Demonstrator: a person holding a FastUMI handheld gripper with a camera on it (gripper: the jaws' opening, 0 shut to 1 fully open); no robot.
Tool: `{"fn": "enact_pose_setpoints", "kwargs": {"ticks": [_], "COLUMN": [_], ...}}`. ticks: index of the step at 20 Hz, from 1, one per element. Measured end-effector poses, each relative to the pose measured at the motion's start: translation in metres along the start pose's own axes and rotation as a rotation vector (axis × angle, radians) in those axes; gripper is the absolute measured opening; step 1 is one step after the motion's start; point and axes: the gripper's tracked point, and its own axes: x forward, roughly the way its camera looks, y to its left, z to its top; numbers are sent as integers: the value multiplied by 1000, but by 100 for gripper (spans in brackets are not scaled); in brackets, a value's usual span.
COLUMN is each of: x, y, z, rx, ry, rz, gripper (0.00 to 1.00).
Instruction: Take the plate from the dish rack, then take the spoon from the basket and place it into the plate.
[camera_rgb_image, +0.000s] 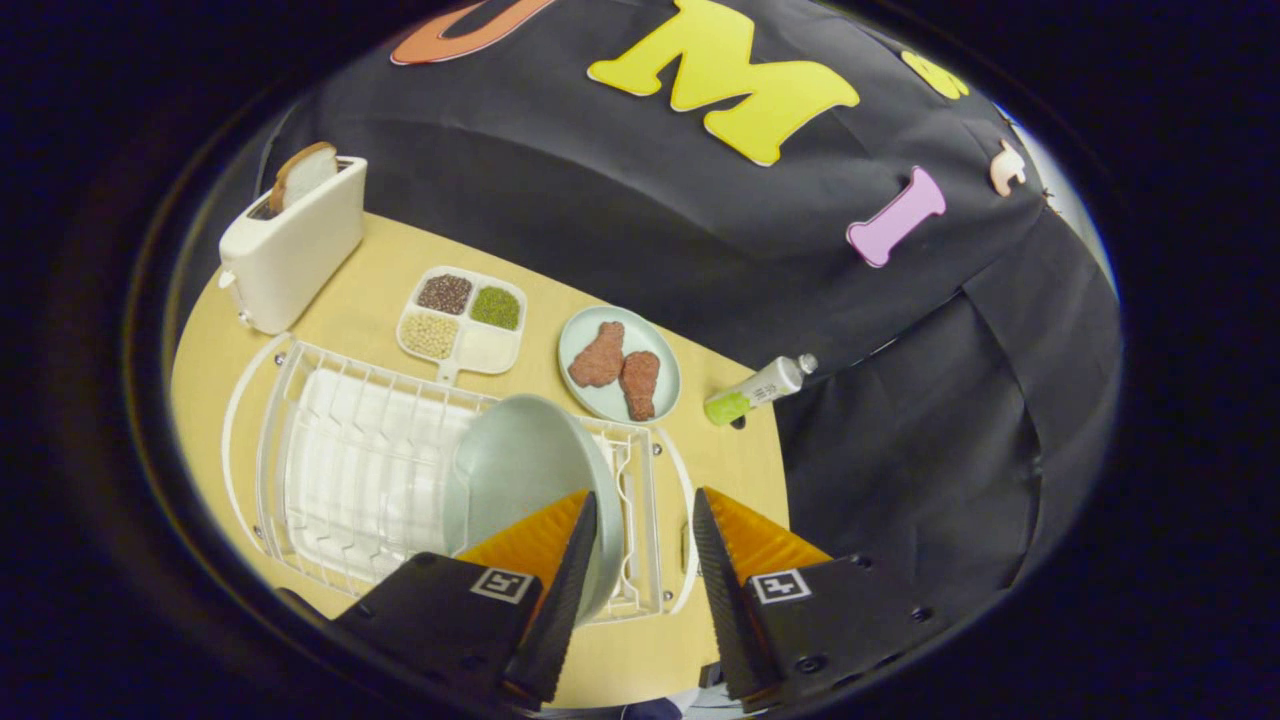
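A pale grey-green plate (520, 470) stands on edge at the right end of the white dish rack (340, 470), its hollow face turned toward the rack's bare slots. My gripper (643, 495) is open and low over that end of the rack. One finger lies across the plate's hollow face. The plate's rim shows in the gap just beside that finger, and the other finger stands well clear on the far side of the rim. Neither finger visibly presses on the plate.
Beyond the rack on the wooden table (380, 270) stand a white toaster (290, 245) holding a bread slice, a divided tray of beans (462, 320), a round plate with two fried chicken pieces (620, 365) and a green-and-white tube (760, 388) near the table's edge.
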Motion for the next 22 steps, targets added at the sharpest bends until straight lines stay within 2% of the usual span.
{"fn": "enact_pose_setpoints", "kwargs": {"ticks": [1,6,9,12,18,22], "x": [5,15,12,0,-17,-32], "y": [-1,8,11,15,34,51], "z": [-5,-8,-6,-6,-4,0], "rx": [5,12,16,7,-69,-114], "ry": [25,57,54,51,0,-44], "rz": [-10,-44,-76,-129,-316,-397], "gripper": [60,24,11,7,7,7]}}
